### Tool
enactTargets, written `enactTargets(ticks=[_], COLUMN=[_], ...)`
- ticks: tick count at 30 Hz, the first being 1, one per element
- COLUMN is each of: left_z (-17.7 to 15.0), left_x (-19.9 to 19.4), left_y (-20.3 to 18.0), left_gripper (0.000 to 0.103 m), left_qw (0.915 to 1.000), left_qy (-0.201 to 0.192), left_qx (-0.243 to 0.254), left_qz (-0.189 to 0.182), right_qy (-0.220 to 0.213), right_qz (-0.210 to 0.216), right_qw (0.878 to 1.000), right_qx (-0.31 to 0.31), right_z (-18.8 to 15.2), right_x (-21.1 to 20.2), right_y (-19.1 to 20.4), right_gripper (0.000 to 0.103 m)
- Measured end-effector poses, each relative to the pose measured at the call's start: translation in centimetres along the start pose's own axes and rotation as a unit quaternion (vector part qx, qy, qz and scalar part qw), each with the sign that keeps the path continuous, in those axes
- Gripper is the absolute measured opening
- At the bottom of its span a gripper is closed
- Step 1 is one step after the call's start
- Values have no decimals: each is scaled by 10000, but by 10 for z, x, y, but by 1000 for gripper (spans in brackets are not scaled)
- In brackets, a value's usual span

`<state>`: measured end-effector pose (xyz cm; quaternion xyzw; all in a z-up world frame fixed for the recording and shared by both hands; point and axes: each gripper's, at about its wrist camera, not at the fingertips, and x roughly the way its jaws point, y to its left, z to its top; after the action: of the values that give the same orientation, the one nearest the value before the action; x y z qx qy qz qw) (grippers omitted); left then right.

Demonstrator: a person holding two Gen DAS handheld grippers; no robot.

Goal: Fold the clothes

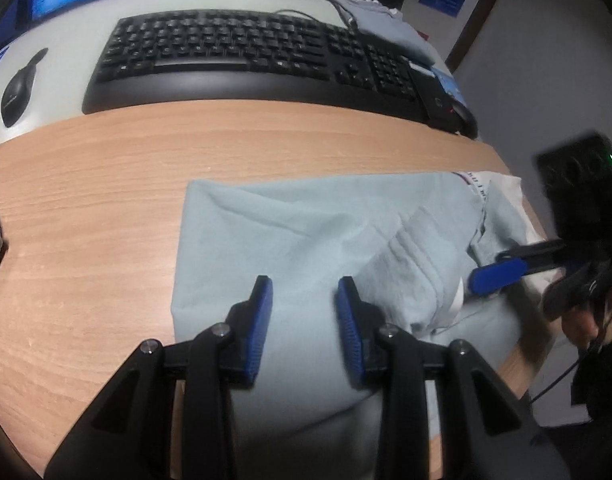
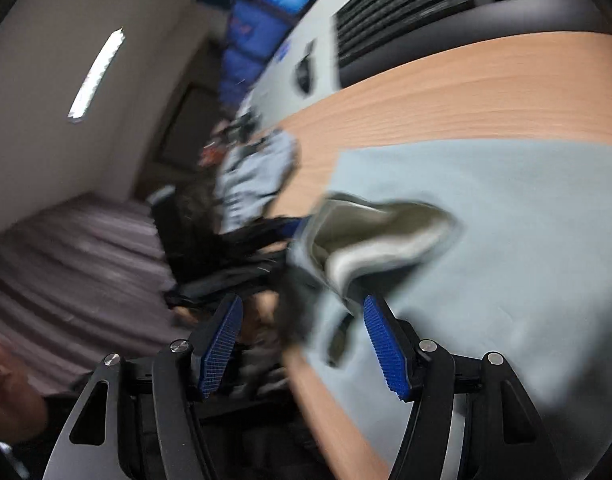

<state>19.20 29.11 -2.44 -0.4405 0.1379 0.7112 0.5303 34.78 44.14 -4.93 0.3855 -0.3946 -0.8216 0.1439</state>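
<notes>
Tilting down over the garment, both hand-held grippers gape empty.

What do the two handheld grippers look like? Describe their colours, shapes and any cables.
Both match. The left gripper and right gripper each have two black angular linkage arms with triangular cut-outs and silver pivot screws. Their fingers carry blue ribbed pads. Seen from the left wrist camera, the right gripper has a black boxy body with a small green light, and thin black cables hang below it.
</notes>
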Motion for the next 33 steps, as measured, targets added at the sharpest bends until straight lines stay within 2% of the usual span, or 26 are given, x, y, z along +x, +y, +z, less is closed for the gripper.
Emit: enactTargets(ticks=[4,6,8,9,10,12,14,16,18,20,22,24,26,30,32,33], left_z=[13,26,41,48,53,66,77,90,99,105,101,97,98,108,122,133], left_x=[-7,-15,-20,-20,-17,-7,7,26,42,53,56,56,53,45,35,28], left_y=[-1,-3,-9,-14,-21,-34,-45,-48,-50,-55,-64,-70,-68,-56,-53,-49], left_gripper=[33,33,42,61,69,69,68,68,68,66,56,47,46,46,49,53], left_qw=[9998,9992,9959,9909,9854,9754,9593,9455,9276,9182,9008,8785,8659,8358,8345,8394], left_qy=[-9,-69,77,239,364,553,853,1289,1772,2019,2096,2200,2223,2683,2627,2541], left_qx=[201,375,725,997,1279,1885,2486,2732,2819,2818,3299,3822,4158,4501,4478,4351], left_qz=[-70,-108,-529,-868,-1065,-998,-1035,-1220,-1695,-1917,-1893,-1835,-1672,-1637,-1848,-2038], right_qy=[-69,-81,-130,-157,-187,-248,-300,-376,-471,-566,-648,-625,-607,-576,-586,-604], right_qz=[54,-96,-265,-307,-368,-497,-602,-641,-634,-711,-707,-688,-685,-688,-687,-686], right_qw=[9995,9987,9974,9967,9964,9959,9957,9953,9952,9942,9940,9941,9940,9938,9936,9935], right_qx=[-306,-496,-654,-740,-742,-708,-641,-618,-575,-569,-528,-556,-591,-651,-678,-678], right_z=[-29,-38,-44,-45,-46,-49,-51,-56,-61,-63,-65,-64,-65,-66,-67,-70], right_x=[6,15,26,32,36,41,46,48,49,48,46,45,45,46,44,42], right_y=[23,35,44,48,47,45,43,42,43,45,45,46,46,46,46,45], right_gripper=[66,73,73,73,73,73,73,73,73,73,74,73,73,73,73,73])
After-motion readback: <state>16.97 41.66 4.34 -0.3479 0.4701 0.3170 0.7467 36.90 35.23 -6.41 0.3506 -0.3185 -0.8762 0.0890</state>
